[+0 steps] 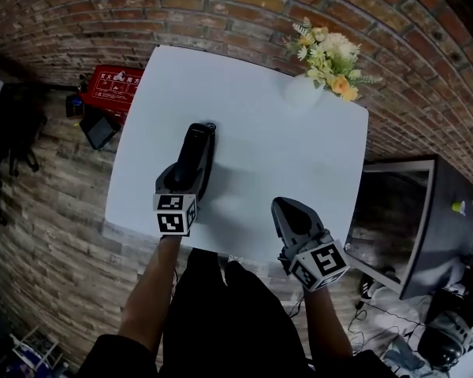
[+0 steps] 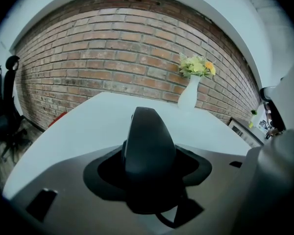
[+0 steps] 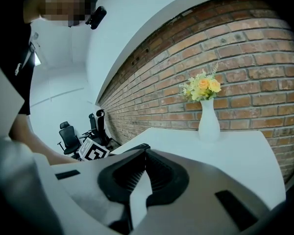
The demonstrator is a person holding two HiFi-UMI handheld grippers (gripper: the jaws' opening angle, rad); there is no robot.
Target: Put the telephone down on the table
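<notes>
Brick wall (image 1: 221,14) runs across the back and down the L side. In front of it is the white table (image 1: 299,148), square, seen from above. A red box (image 1: 110,85) sits on the floor off the table's far-L corner, w/ print too small to read.

On the table at the far-R corner there's a white vase (image 1: 303,91) w/ yellow and cream flowers (image 1: 329,57), standing upright, well apart from both tools.

Now the telephone (image 1: 197,140): a black handset over the L-centre of the table, lying lengthways away from the person, w/ its near end in the L gripper (image 1: 188,176). From the L gripper view the handset (image 2: 148,146) fills the gap between the jaws, which are clamped on its sides, far end tipped up toward the wall. Shadow lies on the table just R of it. Can't tell if its underside touches the top.

R gripper (image 1: 288,209) hangs over the near edge of the table, R of centre, apart from the phone. In its own view the jaws are closed tip to tip (image 3: 145,153), nothing between them.
</notes>
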